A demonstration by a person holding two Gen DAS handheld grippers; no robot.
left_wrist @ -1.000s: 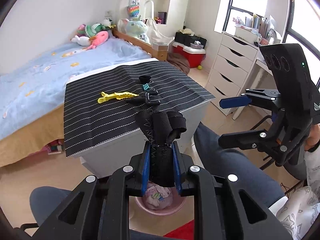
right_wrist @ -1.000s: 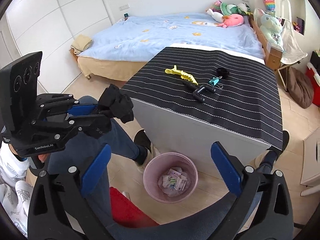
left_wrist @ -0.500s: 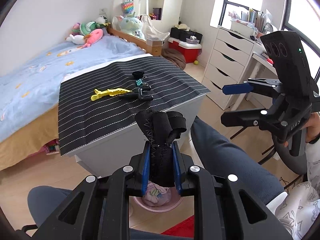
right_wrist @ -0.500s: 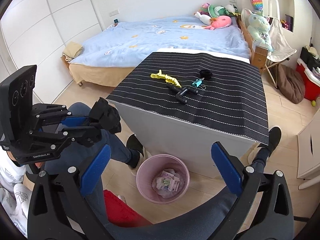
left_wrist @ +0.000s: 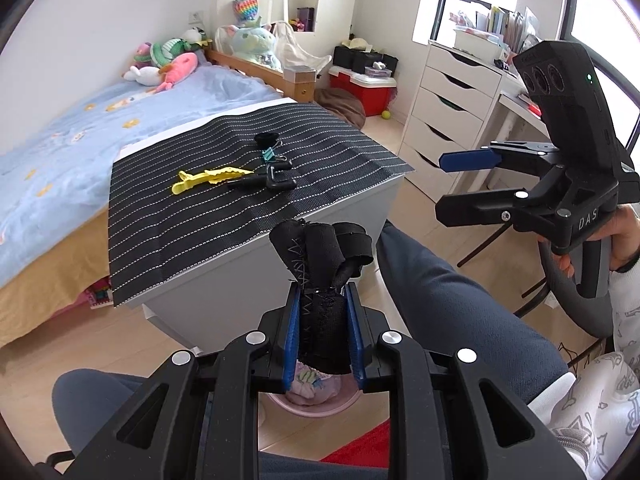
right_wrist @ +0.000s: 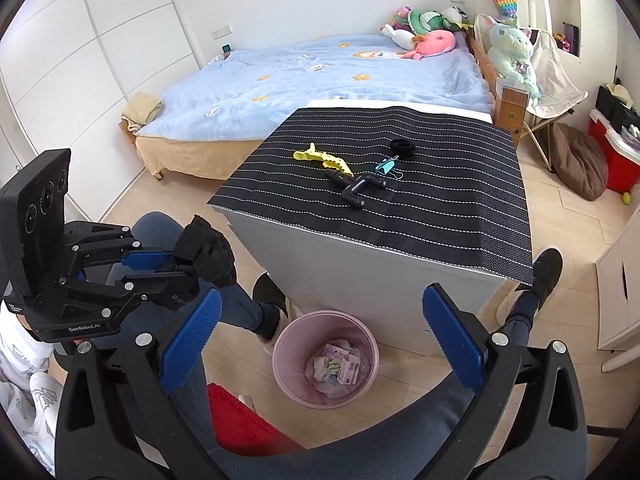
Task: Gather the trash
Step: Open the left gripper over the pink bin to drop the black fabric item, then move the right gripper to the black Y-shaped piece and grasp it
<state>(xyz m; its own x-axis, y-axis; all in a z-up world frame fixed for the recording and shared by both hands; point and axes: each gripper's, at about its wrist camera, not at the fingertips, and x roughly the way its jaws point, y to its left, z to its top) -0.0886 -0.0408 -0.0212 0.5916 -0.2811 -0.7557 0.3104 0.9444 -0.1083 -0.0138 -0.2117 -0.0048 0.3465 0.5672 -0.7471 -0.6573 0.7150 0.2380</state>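
My left gripper (left_wrist: 323, 332) is shut on a bunched black cloth strap (left_wrist: 320, 264) and holds it in the air above the person's knee; it also shows in the right wrist view (right_wrist: 176, 264) with the strap (right_wrist: 206, 248) at its tip. A pink trash bin (right_wrist: 326, 360) with paper scraps stands on the floor in front of the table; its rim (left_wrist: 320, 410) shows just below the held strap. My right gripper (right_wrist: 320, 344) is open and empty above the bin; it shows in the left wrist view (left_wrist: 460, 182) to the right of the table.
A table (right_wrist: 400, 264) with a black striped mat carries a yellow clip (right_wrist: 324, 160), a black pipe piece (right_wrist: 358, 188), a teal binder clip (right_wrist: 386, 166) and a black ring (right_wrist: 402, 148). A bed (right_wrist: 320, 76) lies behind. White drawers (left_wrist: 452, 120) stand right. The person's legs flank the bin.
Both grippers have drawn back a little from the table; the table looks smaller and farther. The left stays shut on the strap, the right stays open.
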